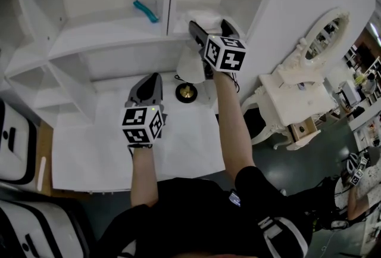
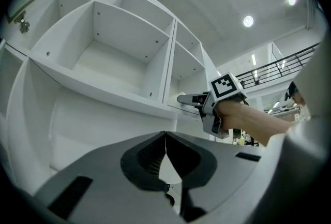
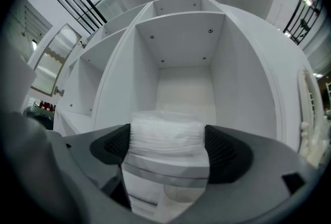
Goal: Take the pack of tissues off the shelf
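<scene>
Left gripper (image 1: 153,80): nearest item, low over the table, jaws closed together, empty.

Shelf unit (image 1: 113,42): white, open compartments, spanning 10 to 1 o'clock.

Table (image 1: 101,155): white, below the shelves.

Dresser (image 1: 292,87): ornate white, at 3 o'clock, well apart.

Right gripper (image 1: 210,28): at 12 o'clock, jaws closed on the two sides of the pack of tissues (image 3: 165,135).

Pack: white, film-wrapped, at the front of its compartment. Probably light, soft and squashy with slippery film; a grip across the middle suits.

Black-and-gold round base (image 1: 186,93): directly under that compartment, a likely obstacle when lowering.

Teal item (image 1: 146,11): neighbouring compartment, 11 o'clock, clear.
</scene>
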### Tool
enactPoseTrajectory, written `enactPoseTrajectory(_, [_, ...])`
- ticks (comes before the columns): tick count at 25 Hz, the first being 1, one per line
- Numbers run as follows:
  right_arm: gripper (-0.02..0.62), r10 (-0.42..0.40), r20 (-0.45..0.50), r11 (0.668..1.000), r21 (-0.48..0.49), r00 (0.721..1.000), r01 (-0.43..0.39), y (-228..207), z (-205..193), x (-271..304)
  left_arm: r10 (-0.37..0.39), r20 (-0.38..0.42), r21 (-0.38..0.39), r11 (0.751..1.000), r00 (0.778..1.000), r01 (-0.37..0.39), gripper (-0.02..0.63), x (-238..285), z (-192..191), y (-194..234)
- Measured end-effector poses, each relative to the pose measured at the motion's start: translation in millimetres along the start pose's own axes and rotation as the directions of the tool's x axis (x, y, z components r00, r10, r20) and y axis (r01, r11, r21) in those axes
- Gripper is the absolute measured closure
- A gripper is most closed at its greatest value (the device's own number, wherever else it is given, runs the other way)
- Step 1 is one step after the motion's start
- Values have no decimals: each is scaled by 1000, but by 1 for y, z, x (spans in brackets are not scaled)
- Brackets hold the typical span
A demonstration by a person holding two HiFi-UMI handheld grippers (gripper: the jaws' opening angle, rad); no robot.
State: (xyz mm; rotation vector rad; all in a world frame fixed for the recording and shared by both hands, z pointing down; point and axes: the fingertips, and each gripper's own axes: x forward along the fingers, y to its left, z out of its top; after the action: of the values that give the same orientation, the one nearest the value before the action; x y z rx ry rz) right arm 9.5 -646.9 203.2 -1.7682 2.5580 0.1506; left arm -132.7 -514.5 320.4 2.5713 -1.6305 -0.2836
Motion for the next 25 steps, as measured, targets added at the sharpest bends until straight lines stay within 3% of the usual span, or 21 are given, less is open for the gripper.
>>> enactPoseTrajectory(7, [155,-13,24,1000,-3,1000,13,1,1,-6,10,-12,-14,1000,1000,-11,595,-3,-5,4])
enactPoseTrajectory(8, [179,-14,30,1000,-4,999,14,1,2,-8,10,-14,-16,1000,1000,-11,595,-3,-7,4])
enactPoseTrajectory(10, [335,-18,45,1000,-2,999,18,0,3,-13,8,-19,-18,1000,1000,-8,595,-3,-9,3])
enactPoseTrajectory(11, [348,-19,51,1000,1,998,19,-1,3,-15,6,-21,-18,1000,1000,-6,595,-3,-10,3])
enactPoseTrajectory(25, [390,21,149,999,37,989,-26,8,13,-58,-18,-52,-18,1000,998,17,595,-2,-21,-12])
